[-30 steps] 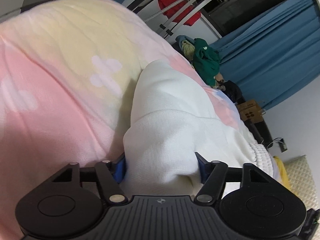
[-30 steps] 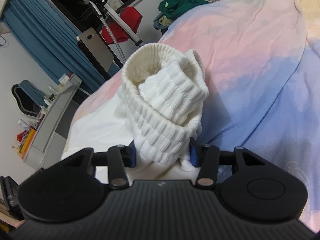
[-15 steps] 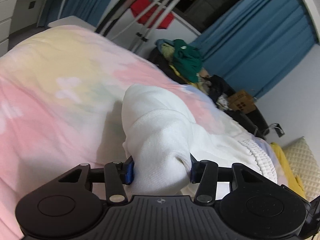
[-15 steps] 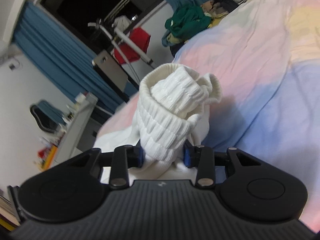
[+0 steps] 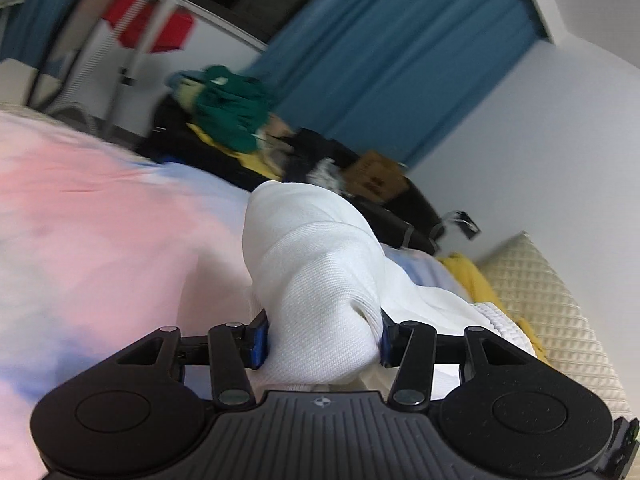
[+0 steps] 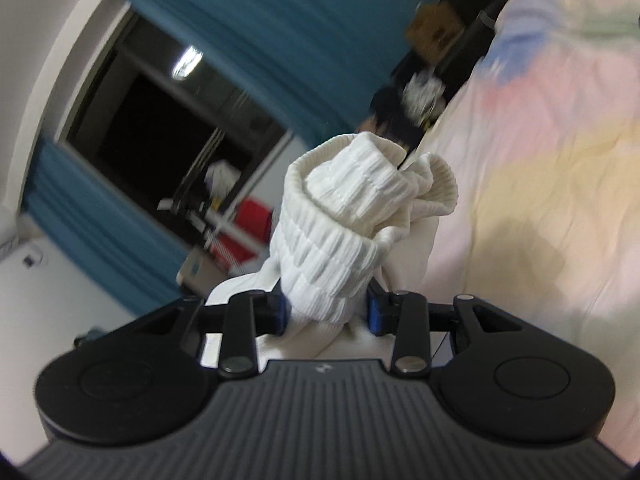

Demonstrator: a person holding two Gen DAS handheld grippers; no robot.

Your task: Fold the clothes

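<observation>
While both grippers are engaged on the same white garment (image 5: pixel 320 280), each view is noted left to right.

Left wrist view: the pastel bedspread (image 5: pixel 92 216), pink fading to white and pale blue, fills the left half of the frame. At upper left a red cloth (image 5: pixel 160 30) hangs on a pale metal rack, blurred. At top centre a green garment (image 5: pixel 230 114) lies on a dark pile of clothes beyond the bed edge. Blue curtains (image 5: pixel 400 64) cover the upper centre and right. The left gripper (image 5: pixel 322 338) sits at bottom centre; its blue-padded fingers (image 5: pixel 259 336) are drawn in narrow and pinch a bunched fold of smooth white fabric, which rises from between them toward mid-frame. A brown cardboard box (image 5: pixel 374 176) sits right of centre, just beyond the fabric's peak. At lower right a ribbed white hem, a yellow cloth (image 5: pixel 476 280) and a cream quilted pillow (image 5: pixel 556 300) lie side by side.

Right wrist view: blue curtains frame a dark window (image 6: pixel 168 136) at upper left; the image is blurred. The right gripper (image 6: pixel 326 314) is at bottom centre; its blue-padded fingers (image 6: pixel 280 314) are closed narrowly on the garment's ribbed band (image 6: pixel 340 236), which stands bunched and curled above them in mid-frame. More white fabric trails below the fingers. The bedspread, here pale yellow and pink, occupies the right side of the frame.
</observation>
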